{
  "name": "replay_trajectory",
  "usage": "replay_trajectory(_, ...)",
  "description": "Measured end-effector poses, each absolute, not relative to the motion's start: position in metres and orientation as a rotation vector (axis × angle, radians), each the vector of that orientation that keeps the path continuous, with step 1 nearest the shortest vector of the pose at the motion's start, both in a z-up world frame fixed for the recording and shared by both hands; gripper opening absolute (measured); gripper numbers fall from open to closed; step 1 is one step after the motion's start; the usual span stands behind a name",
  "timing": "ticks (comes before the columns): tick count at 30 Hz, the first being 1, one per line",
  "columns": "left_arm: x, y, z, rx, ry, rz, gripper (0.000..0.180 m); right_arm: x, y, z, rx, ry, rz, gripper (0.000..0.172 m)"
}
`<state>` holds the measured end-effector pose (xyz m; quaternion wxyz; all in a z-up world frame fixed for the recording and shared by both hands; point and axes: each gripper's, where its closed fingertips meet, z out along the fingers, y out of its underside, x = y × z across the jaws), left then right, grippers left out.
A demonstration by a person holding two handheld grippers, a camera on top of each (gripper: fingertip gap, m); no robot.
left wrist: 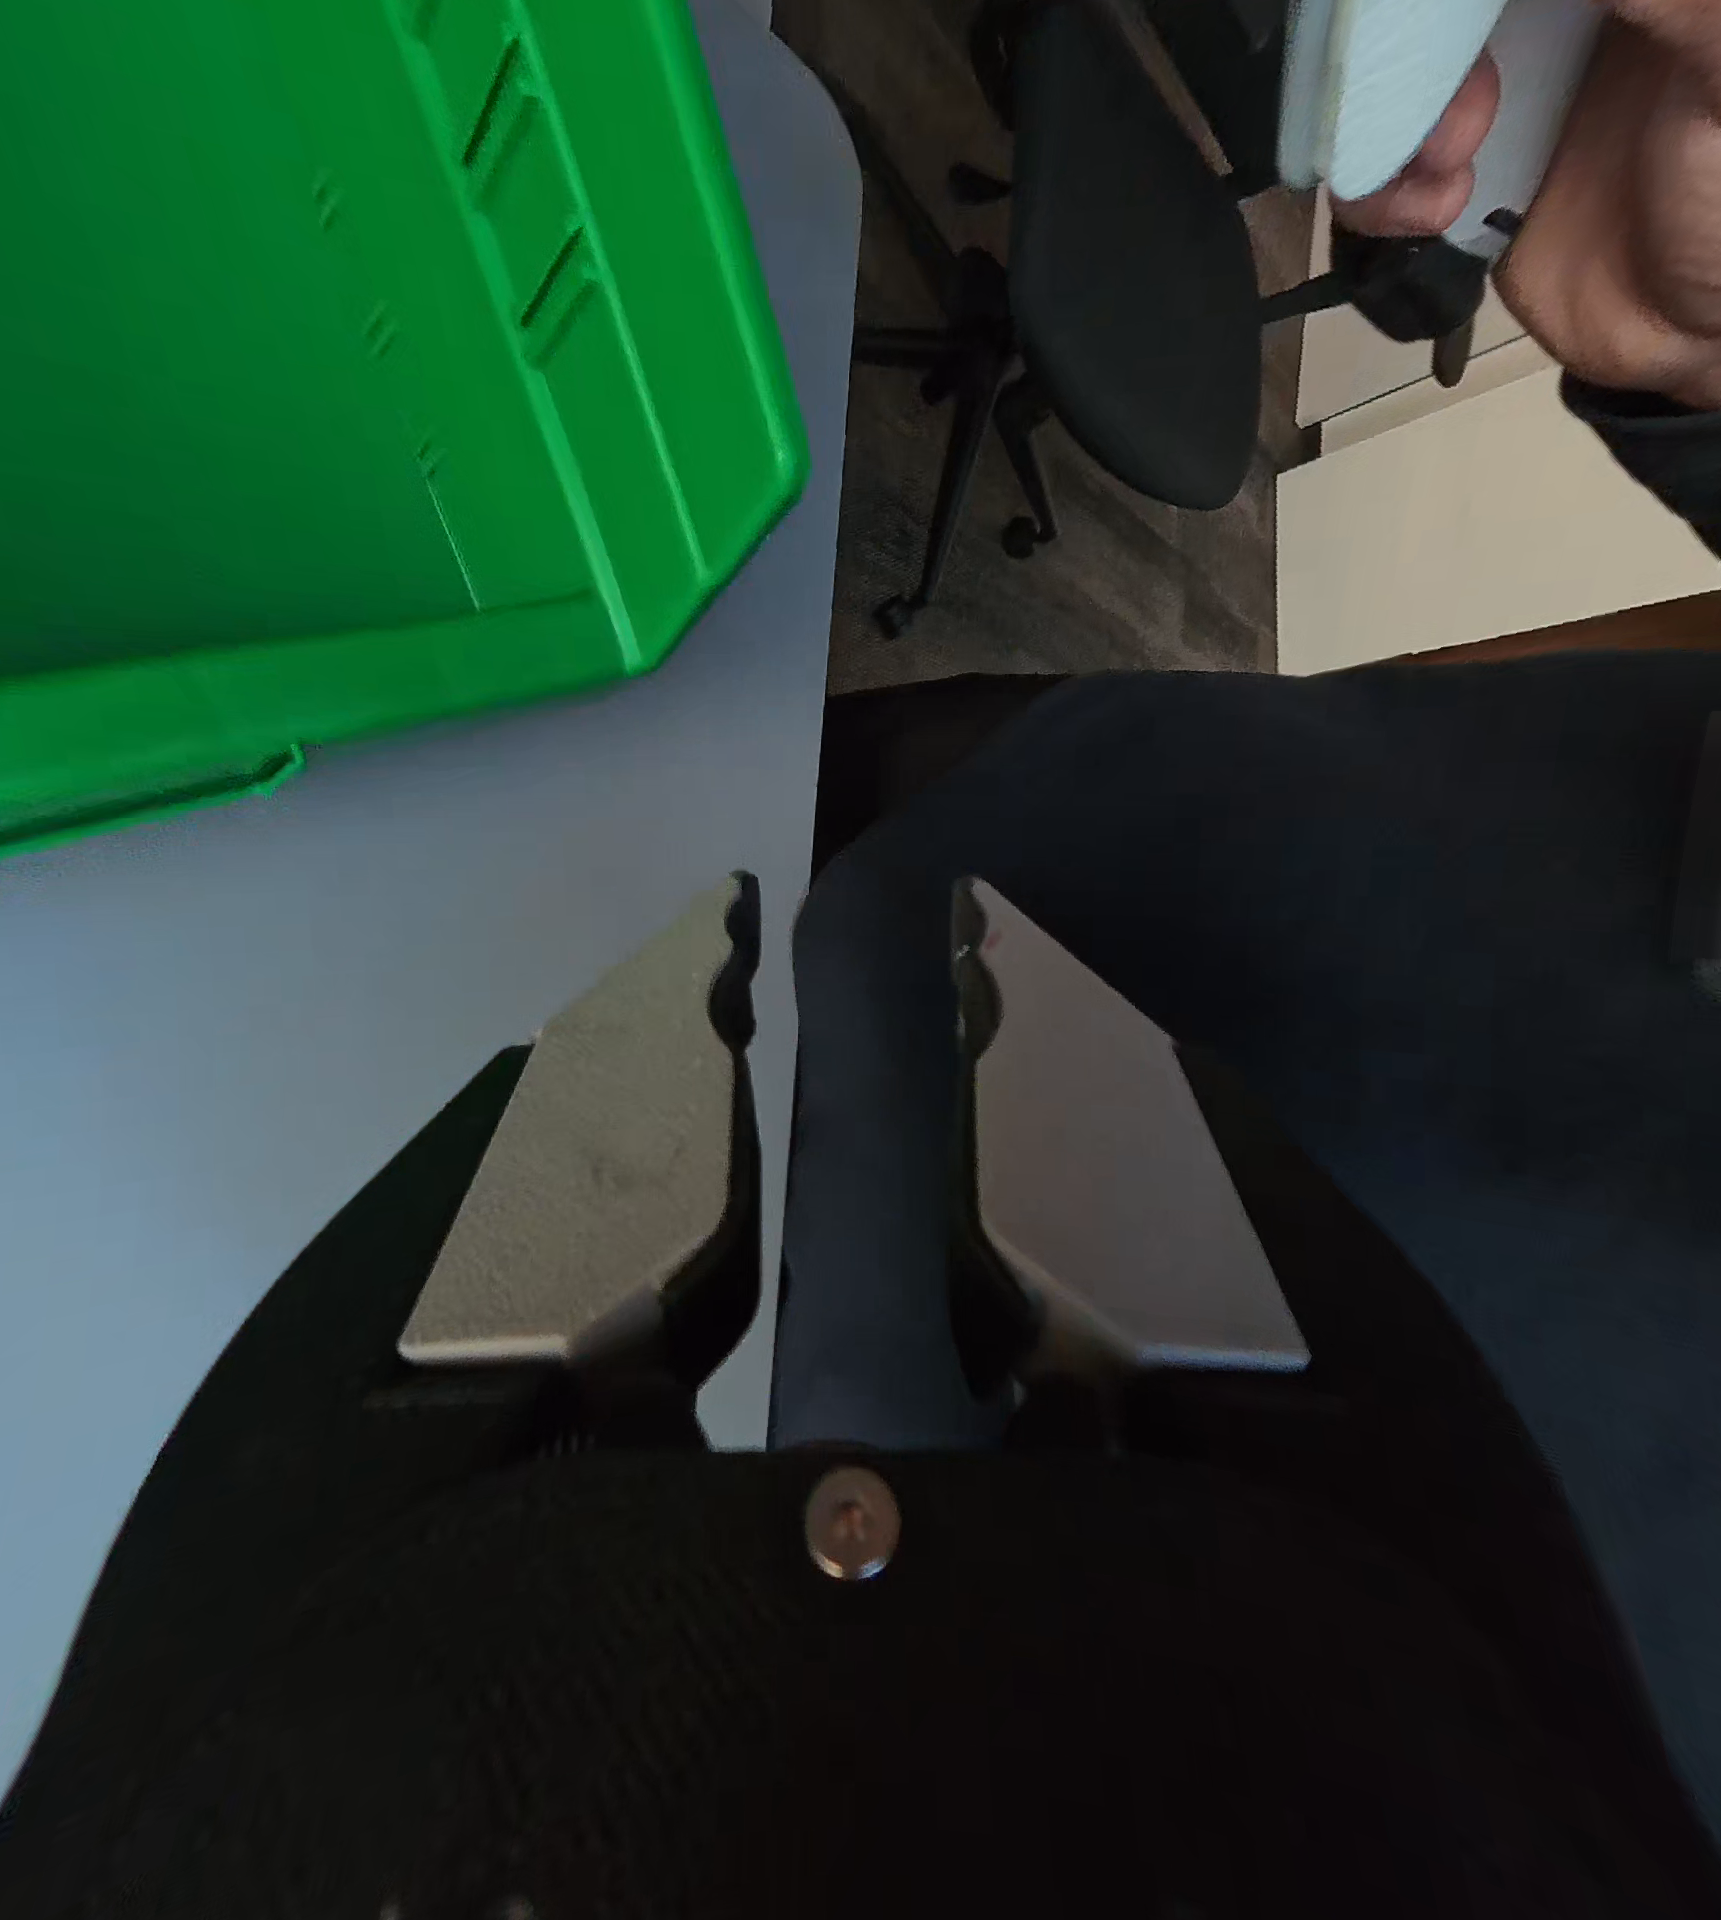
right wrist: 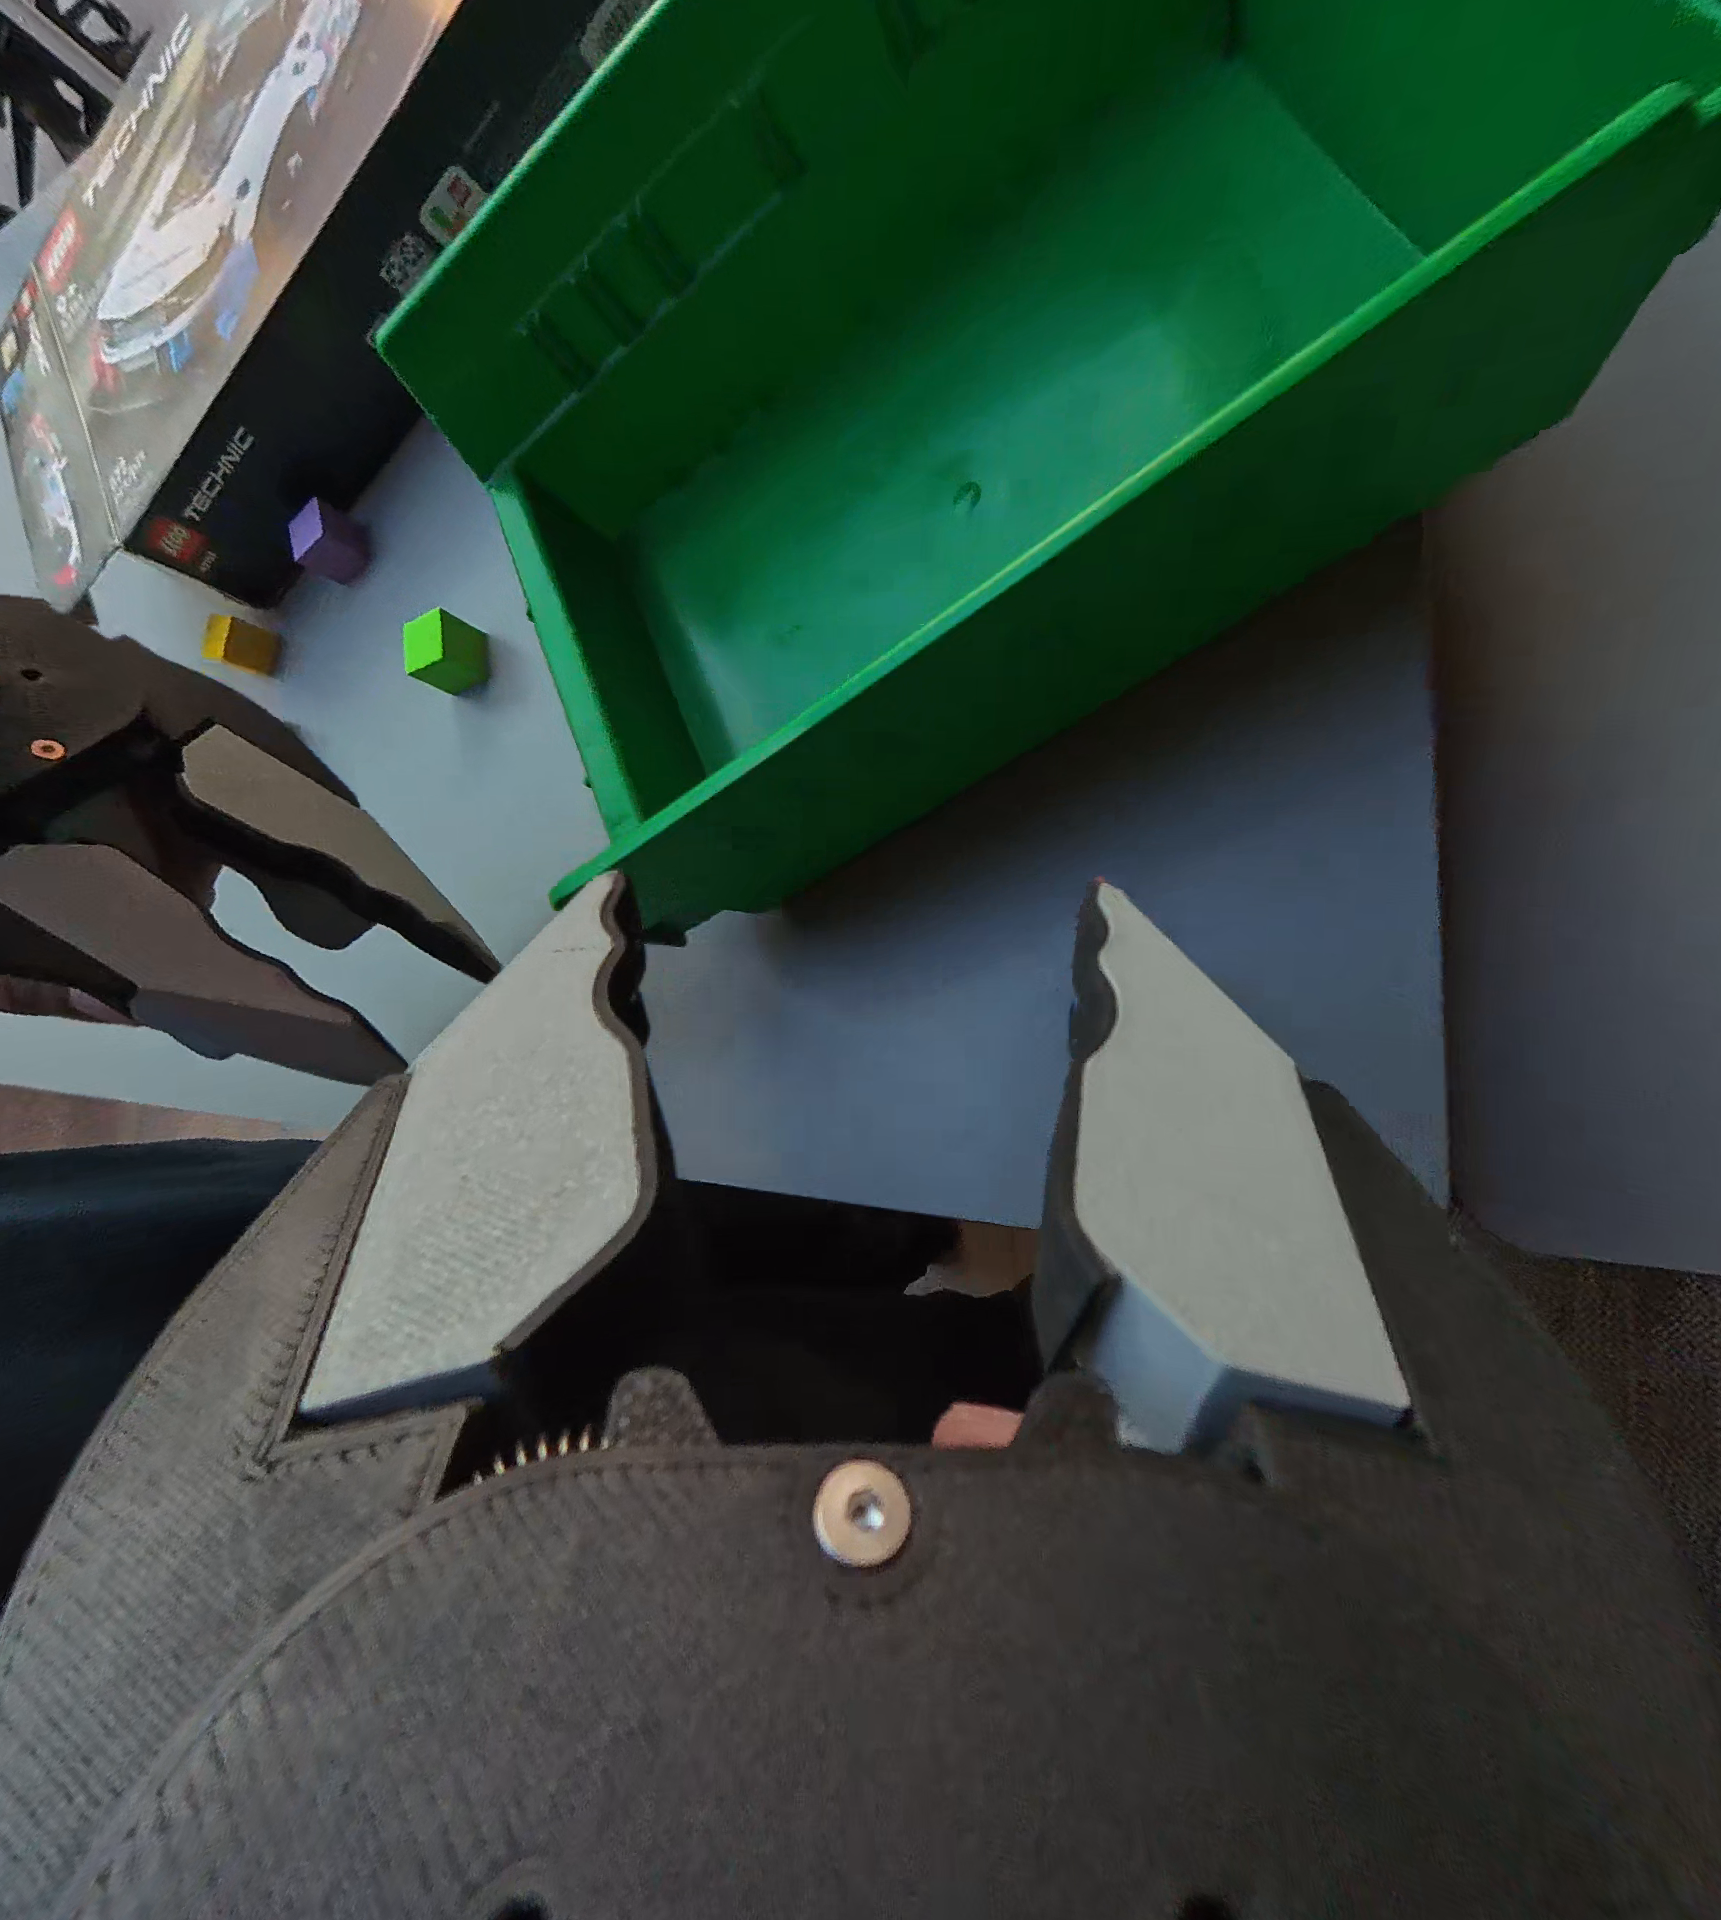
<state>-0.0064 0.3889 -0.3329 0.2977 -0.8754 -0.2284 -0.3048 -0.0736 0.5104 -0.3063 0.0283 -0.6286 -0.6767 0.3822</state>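
The bin (right wrist: 939, 416) was bright green all over. The tabletop (right wrist: 887, 1039) was pale blue-grey. Three small blocks sat on it: one purple (right wrist: 326, 540), one yellow (right wrist: 241, 644) and one light green (right wrist: 445, 651). The right tongs (right wrist: 856, 935) had grey fingers with black pads on a black body. The chair (left wrist: 1126, 312) was black. The floor (left wrist: 1043, 582) was grey-brown.

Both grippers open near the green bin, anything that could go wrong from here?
1. The right gripper has one of its fingers right at the green bin's corner lip; it could snag or shove the bin.
2. The left gripper hangs over the table edge, above a person's leg.
3. Both grippers sit close together; they might collide.
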Motion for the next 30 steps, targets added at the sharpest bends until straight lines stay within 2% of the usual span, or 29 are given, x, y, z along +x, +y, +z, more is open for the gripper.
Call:
replay_trajectory(4, -0.005, 0.368, -0.339, -2.318, -0.653, -0.751, 0.024, -0.084, 0.485, -0.311, -1.951, -2.133, 1.133, 0.084)
replay_trajectory(11, -0.006, 0.316, -0.349, -2.269, -0.777, -0.707, 0.024, -0.092, 0.464, -0.335, -2.091, -2.257, 0.998, 0.088)
replay_trajectory(13, -0.007, 0.302, -0.351, -2.232, -0.821, -0.701, 0.024, -0.094, 0.468, -0.341, -2.103, -2.296, 0.915, 0.076)
replay_trajectory(15, -0.008, 0.288, -0.353, -2.191, -0.870, -0.691, 0.024, -0.092, 0.475, -0.348, -2.074, -2.384, 0.796, 0.052)
replay_trajectory(18, -0.007, 0.266, -0.357, -2.136, -0.960, -0.672, 0.024, -0.085, 0.489, -0.352, -2.053, -2.501, 0.666, 0.058)
replay_trajectory(24, -0.020, 0.214, -0.359, -1.989, -1.215, -0.549, 0.024, -0.101, 0.525, -0.336, -1.979, -2.573, 0.582, 0.020)
replay_trajectory(26, -0.029, 0.200, -0.357, -1.914, -1.321, -0.513, 0.023, -0.131, 0.546, -0.326, -1.858, -2.508, 0.527, 0.016)
replay_trajectory(30, -0.035, 0.186, -0.349, -1.871, -1.448, -0.429, 0.023, -0.180, 0.542, -0.314, -1.743, -2.573, 0.676, 0.018)
